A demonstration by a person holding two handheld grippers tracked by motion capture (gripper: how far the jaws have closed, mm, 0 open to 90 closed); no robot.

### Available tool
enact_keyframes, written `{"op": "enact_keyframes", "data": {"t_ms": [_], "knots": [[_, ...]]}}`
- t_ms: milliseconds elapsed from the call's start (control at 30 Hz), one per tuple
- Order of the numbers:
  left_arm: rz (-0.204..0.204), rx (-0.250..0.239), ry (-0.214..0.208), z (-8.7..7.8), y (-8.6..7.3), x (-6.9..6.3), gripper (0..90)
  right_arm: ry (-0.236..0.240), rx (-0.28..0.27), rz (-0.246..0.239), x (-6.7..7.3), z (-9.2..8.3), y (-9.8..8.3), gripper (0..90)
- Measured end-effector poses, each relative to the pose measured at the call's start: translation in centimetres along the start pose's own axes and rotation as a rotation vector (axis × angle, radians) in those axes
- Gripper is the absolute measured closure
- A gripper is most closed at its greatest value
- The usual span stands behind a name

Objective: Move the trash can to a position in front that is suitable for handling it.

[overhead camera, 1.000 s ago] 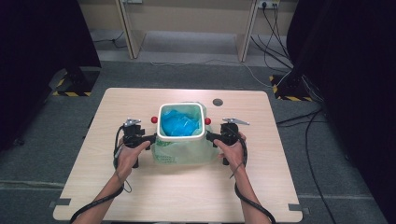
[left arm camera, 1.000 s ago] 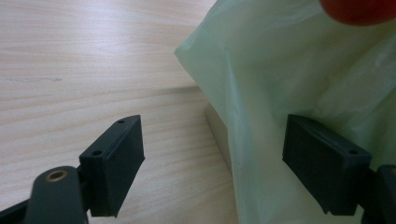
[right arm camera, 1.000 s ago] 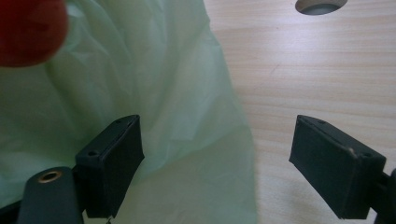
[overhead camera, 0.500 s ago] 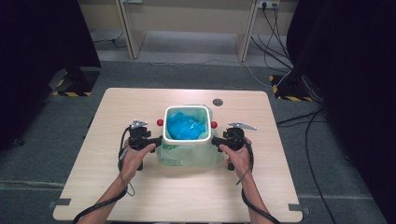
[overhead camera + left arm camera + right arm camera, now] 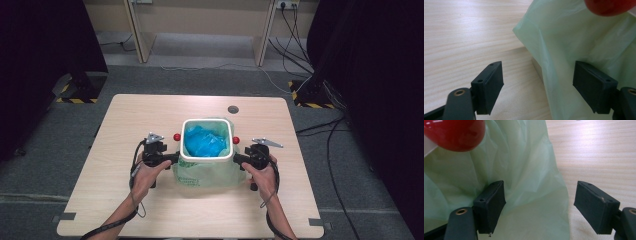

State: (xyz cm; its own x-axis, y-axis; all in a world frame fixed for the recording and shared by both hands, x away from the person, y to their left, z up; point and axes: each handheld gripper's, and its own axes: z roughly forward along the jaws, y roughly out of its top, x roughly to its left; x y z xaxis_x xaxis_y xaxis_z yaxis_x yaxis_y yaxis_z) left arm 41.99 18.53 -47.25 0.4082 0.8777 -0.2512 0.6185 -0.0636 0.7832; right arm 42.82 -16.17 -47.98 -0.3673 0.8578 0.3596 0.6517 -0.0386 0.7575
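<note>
Both hand-held grippers (image 5: pixel 176 157) (image 5: pixel 237 159) moved nearer; green bag (image 5: pixel 205 174) between them, ungripped.

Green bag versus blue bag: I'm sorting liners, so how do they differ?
The green bag is pale, translucent and hangs outside down the white bin; the blue bag is vivid and sits crumpled inside. The green one reaches the table; the blue does not. Both are thin plastic.

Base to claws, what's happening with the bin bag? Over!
Left claw and right claw open, jaws closing a little, nothing pinched. Green bag hangs over white bin, blue bag inside. Nothing blocking.
</note>
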Motion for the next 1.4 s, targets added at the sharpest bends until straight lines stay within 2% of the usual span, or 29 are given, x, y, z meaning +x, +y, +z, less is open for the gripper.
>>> {"op": "enact_keyframes", "data": {"t_ms": [133, 400, 533, 600, 700, 833, 933, 1100, 1233, 1400], "knots": [[-0.004, 0.003, -0.004, 0.1, 0.0, 0.0, 23.3, -0.006, -0.003, 0.003, 0.0, -0.2, -0.2, 22.2], [-0.005, 0.003, -0.011, 0.3, 0.1, -0.2, 23.2, -0.006, -0.006, 0.008, -0.1, -0.5, -0.4, 23.1], [0.004, 0.007, -0.016, 0.4, -0.2, -0.3, 23.0, -0.013, -0.007, 0.012, -0.3, -0.6, -0.5, 19.3], [-0.001, -0.004, -0.019, 0.0, -0.4, -0.2, 20.9, -0.009, -0.013, 0.020, -0.5, -0.8, -0.6, 18.5], [-0.015, -0.033, -0.002, -1.0, -0.6, 0.6, 19.5, -0.035, -0.026, 0.010, -0.8, -1.5, -0.6, 17.9], [-0.031, -0.040, -0.001, -2.3, -1.2, 1.6, 19.4, -0.051, -0.038, 0.011, -1.6, -2.7, -1.0, 17.6], [-0.013, -0.036, 0.002, -3.4, -1.7, 2.1, 19.0, -0.056, -0.033, 0.013, -2.2, -3.6, -1.2, 17.4], [0.045, -0.015, 0.011, -4.8, -3.5, 2.3, 18.7, -0.076, -0.036, 0.036, -3.3, -4.9, -1.6, 16.0], [0.114, 0.033, 0.022, -5.1, -5.5, 2.2, 18.6, -0.081, -0.024, 0.048, -3.8, -4.9, -1.8, 16.0], [0.165, 0.074, 0.032, -5.6, -7.1, 2.2, 18.2, -0.089, -0.011, 0.031, -3.9, -4.7, -2.0, 15.9]]}}
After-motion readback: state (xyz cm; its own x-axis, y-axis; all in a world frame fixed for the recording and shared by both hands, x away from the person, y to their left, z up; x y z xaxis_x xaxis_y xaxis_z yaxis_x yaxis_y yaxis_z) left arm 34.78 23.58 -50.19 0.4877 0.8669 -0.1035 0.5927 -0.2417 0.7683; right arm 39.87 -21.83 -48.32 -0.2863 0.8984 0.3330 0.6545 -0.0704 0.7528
